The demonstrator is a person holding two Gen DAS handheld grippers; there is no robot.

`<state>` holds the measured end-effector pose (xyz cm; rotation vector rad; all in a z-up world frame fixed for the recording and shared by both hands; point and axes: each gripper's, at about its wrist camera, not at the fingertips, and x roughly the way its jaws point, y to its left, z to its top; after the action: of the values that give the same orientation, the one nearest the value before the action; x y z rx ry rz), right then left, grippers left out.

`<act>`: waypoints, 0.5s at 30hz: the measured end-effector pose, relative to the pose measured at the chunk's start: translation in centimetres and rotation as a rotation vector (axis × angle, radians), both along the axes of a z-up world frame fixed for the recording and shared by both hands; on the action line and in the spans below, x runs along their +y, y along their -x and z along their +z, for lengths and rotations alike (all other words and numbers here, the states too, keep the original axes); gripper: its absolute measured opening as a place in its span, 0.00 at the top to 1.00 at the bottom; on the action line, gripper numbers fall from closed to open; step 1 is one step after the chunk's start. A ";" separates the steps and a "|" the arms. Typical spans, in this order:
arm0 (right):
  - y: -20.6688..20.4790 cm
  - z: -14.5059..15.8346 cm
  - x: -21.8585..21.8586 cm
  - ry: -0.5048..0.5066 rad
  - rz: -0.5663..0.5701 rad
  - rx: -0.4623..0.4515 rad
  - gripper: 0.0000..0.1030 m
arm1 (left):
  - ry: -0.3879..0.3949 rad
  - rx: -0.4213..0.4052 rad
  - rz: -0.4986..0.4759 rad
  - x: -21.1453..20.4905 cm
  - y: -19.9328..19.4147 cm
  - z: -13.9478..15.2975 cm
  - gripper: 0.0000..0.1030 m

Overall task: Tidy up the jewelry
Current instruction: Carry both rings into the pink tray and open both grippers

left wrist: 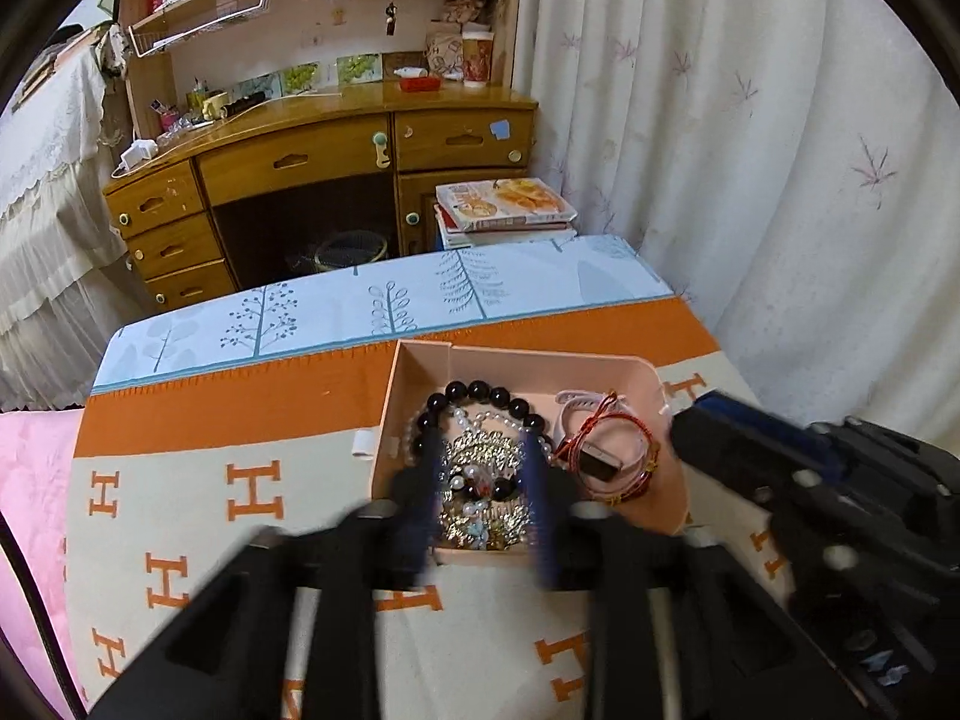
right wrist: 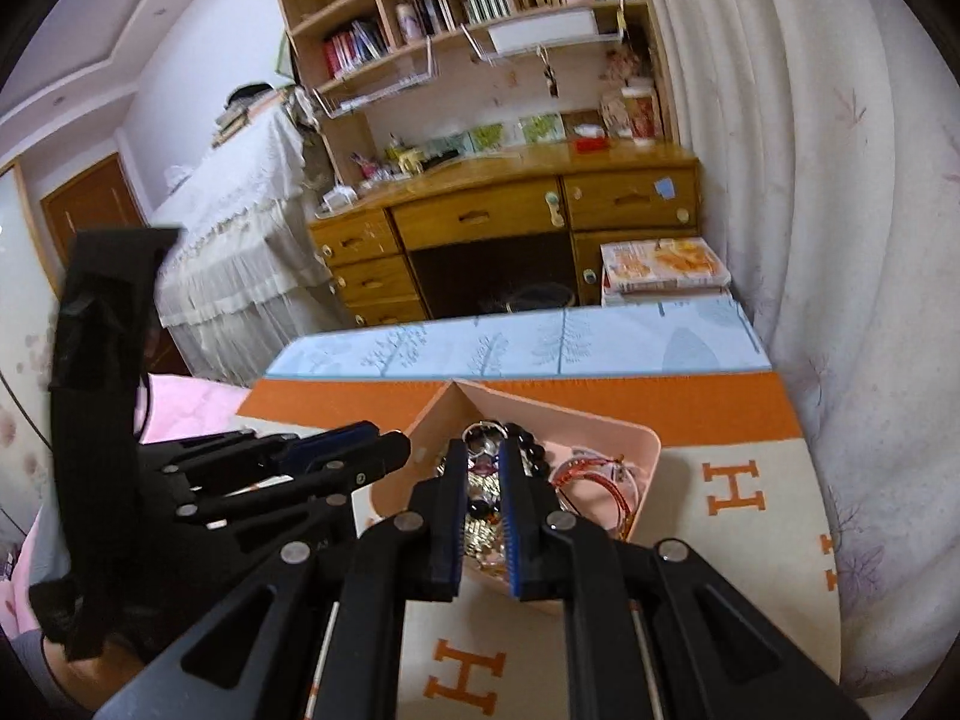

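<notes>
Both grippers are hovering over the pink tray on the orange blanket. I am holding the left gripper and right gripper with fingers parted and empty, straddling the silver chain heap. Closing now is risking snagging the black bead bracelet, pearls and red cord bracelet together, dragging tangled jewelry out.

Bed carrying layered coverings: orange-and-cream blanket with H pattern lying uppermost, pale blue tree-print sheet showing beyond its far edge, pink quilt showing at the left. Pink tray sitting directly on the blanket, holding mixed jewelry.
</notes>
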<state>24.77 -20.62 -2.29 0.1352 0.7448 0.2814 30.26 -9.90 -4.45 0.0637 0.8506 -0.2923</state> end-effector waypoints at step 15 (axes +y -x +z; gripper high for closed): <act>4.1 -0.6 0.7 -0.053 -0.025 0.021 0.71 | 0.017 -0.002 0.129 7.0 4.6 0.2 0.08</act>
<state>20.63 -19.89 -2.91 0.1978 0.7562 0.2770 25.65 -2.85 -4.21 -0.0066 0.8465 -0.1786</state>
